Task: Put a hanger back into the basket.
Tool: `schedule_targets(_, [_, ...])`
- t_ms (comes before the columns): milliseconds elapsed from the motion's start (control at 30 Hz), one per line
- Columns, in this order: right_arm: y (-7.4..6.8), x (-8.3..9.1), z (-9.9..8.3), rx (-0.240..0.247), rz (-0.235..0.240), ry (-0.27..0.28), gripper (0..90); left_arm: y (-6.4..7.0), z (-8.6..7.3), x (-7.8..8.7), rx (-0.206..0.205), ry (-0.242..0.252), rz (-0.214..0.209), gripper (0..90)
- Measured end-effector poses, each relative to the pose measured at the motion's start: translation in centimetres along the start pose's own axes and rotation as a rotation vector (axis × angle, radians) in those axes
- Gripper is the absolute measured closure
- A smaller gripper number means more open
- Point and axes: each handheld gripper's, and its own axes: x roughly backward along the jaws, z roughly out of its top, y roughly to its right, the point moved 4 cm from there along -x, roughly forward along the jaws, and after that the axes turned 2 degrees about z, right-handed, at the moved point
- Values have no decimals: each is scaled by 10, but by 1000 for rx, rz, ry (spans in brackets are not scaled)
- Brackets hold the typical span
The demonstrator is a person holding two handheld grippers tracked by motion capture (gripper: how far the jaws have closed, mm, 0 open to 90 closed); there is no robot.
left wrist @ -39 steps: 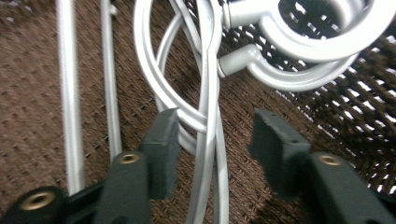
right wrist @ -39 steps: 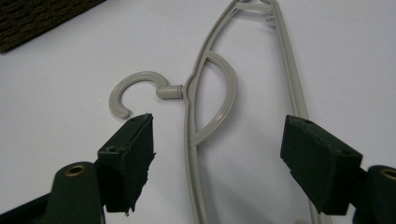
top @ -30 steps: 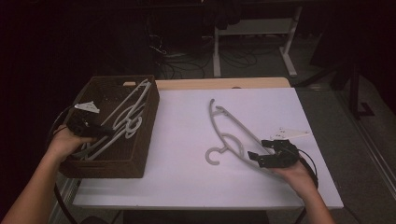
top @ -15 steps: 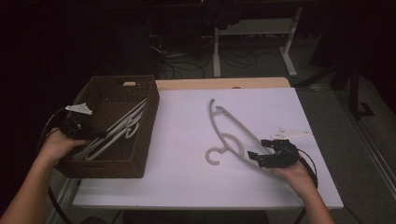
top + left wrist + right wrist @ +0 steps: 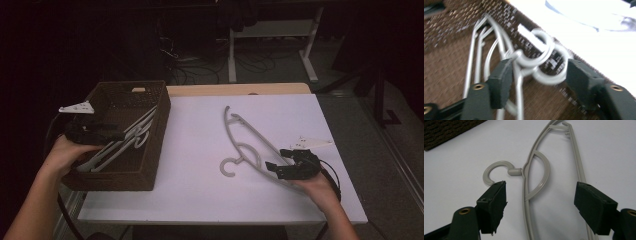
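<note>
a light, stiff grey plastic hanger (image 5: pixel 250 145) lies flat on the white desk (image 5: pixel 200 190), right tongs (image 5: pixel 540 207) apart over its thin bars, left tongs (image 5: pixel 536 80) apart above hangers in a wicker basket (image 5: pixel 150 165).

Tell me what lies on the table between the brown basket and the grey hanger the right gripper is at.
Nothing. In the high view, the white table is bare between the brown basket and the grey hanger, whose hook points toward the basket.
</note>
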Motion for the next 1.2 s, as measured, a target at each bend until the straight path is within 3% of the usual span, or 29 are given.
schedule_targets(233, [0, -1, 1, 7, 3, 0, 254, 36, 25, -13, -26, 69, -65, 246])
schedule_targets(467, [1, -2, 1, 4, 5, -4, 257, 93, 45, -41, -90, 104, -136, 184])
schedule_targets(633, [2, -3, 0, 9, -3, -9, 258, 128, 50, -64, -126, 122, -185, 178])
schedule_targets(767, [3, -3, 0, 11, -8, -11, 262, 147, 47, -82, -141, 128, -209, 177])
schedule_targets(967, [6, -7, 3, 21, -35, -30, 294, 164, 24, -115, -147, 94, -225, 162])
schedule_targets(1033, [9, -9, 6, 19, -44, -36, 316, 171, 21, -119, -201, 71, -199, 144])
schedule_targets(1133, [13, -11, 10, 18, -60, -47, 345, 179, 14, -127, -183, 67, -233, 138])
schedule_targets(1200, [17, -14, 14, 9, -71, -60, 366, 181, 7, -134, -187, 57, -235, 134])
